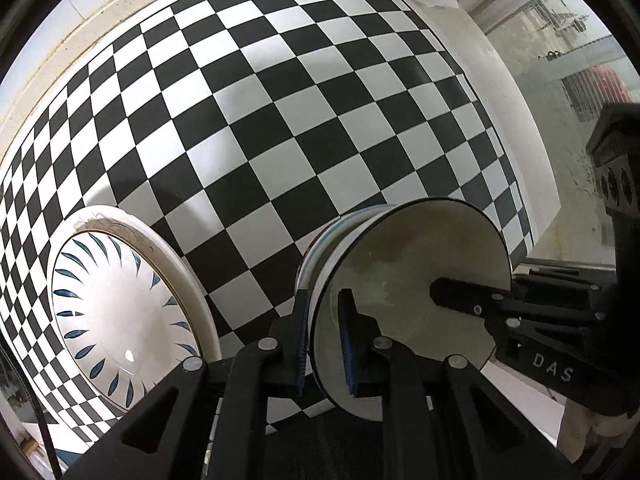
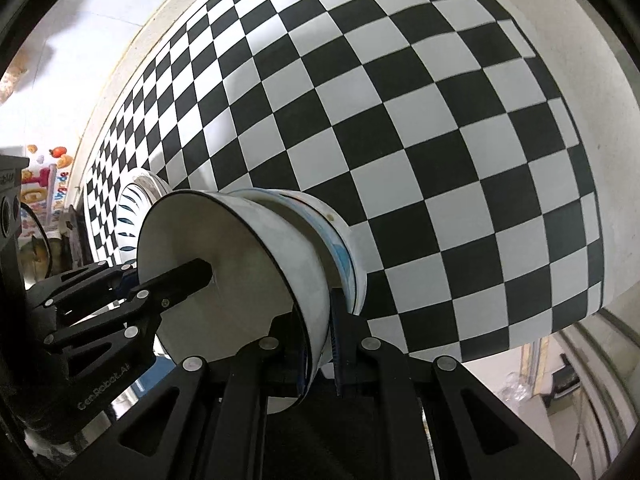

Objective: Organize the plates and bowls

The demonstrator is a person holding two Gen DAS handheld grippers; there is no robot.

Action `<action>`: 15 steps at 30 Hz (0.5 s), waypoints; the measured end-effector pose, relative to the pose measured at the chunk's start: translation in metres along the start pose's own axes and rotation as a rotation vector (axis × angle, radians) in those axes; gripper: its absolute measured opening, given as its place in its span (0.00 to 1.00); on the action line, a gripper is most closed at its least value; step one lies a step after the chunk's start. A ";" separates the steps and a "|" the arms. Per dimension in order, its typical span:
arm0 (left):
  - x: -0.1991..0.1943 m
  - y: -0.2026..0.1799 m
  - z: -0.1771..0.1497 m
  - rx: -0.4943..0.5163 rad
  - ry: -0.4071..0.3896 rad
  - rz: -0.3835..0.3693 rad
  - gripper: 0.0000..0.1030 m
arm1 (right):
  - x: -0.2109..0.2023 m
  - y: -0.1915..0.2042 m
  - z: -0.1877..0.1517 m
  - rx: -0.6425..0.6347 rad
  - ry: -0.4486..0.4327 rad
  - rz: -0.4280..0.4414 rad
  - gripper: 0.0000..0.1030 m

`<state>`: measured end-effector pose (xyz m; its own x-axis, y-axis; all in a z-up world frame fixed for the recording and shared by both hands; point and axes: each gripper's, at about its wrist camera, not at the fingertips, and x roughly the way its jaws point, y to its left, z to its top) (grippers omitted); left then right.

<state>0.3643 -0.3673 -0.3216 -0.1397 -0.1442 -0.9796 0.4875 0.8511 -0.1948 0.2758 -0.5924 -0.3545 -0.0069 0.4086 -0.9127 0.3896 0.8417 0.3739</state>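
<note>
Both my grippers, left (image 1: 326, 344) and right (image 2: 318, 354), pinch opposite rims of the white bowl (image 1: 408, 304), nested on stacked bowls (image 2: 344, 256) ahead; glazed, slippery, breakable, so rim grips stay firm.

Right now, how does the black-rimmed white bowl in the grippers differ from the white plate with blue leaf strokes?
The black-rimmed white bowl is plain inside; the white plate with blue leaf strokes has a ring of blue marks. The bowl is deep and nested on other bowls; the plate is shallow. Both grippers, left and right, pinch the bowl's rim; the plate lies untouched. Both are on the checkered cloth.
</note>
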 end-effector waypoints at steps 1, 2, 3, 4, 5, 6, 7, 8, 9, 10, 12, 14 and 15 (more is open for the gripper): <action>0.000 0.000 0.000 -0.004 -0.002 0.002 0.12 | -0.001 -0.001 0.000 0.005 0.002 0.006 0.12; 0.000 0.000 0.001 -0.006 -0.004 0.003 0.12 | -0.001 -0.002 0.000 0.010 0.004 0.013 0.12; 0.000 0.000 0.001 -0.008 -0.005 0.004 0.12 | -0.002 -0.003 -0.001 0.013 0.004 0.019 0.13; 0.000 0.000 0.001 -0.008 -0.005 0.005 0.12 | -0.002 -0.004 -0.001 0.014 0.004 0.023 0.13; 0.000 0.000 0.000 -0.007 -0.005 0.007 0.12 | -0.003 -0.003 -0.002 0.012 0.001 0.023 0.13; 0.000 0.000 -0.001 -0.006 -0.004 0.009 0.12 | -0.003 -0.003 -0.003 0.010 0.000 0.023 0.13; 0.000 0.000 -0.002 -0.006 -0.005 0.011 0.12 | -0.004 -0.003 -0.003 0.009 -0.002 0.022 0.13; 0.000 0.000 -0.002 -0.007 -0.004 0.012 0.12 | -0.004 -0.002 -0.003 0.005 -0.004 0.020 0.13; 0.000 0.000 -0.003 -0.007 -0.004 0.013 0.12 | -0.005 -0.001 -0.004 0.004 -0.006 0.019 0.13; 0.000 0.000 -0.003 -0.009 -0.004 0.014 0.12 | -0.005 -0.001 -0.005 0.003 -0.007 0.018 0.14; 0.000 0.000 -0.003 -0.015 -0.004 0.014 0.12 | -0.005 0.000 -0.005 -0.002 -0.005 0.016 0.14; 0.000 0.001 -0.002 -0.020 -0.005 0.014 0.12 | -0.006 0.001 -0.005 -0.005 -0.002 0.012 0.14; 0.000 0.001 -0.002 -0.021 -0.006 0.014 0.12 | -0.006 0.001 -0.005 -0.007 -0.001 0.010 0.14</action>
<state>0.3626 -0.3655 -0.3214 -0.1278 -0.1349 -0.9826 0.4709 0.8637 -0.1799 0.2718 -0.5922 -0.3476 -0.0025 0.4170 -0.9089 0.3834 0.8399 0.3843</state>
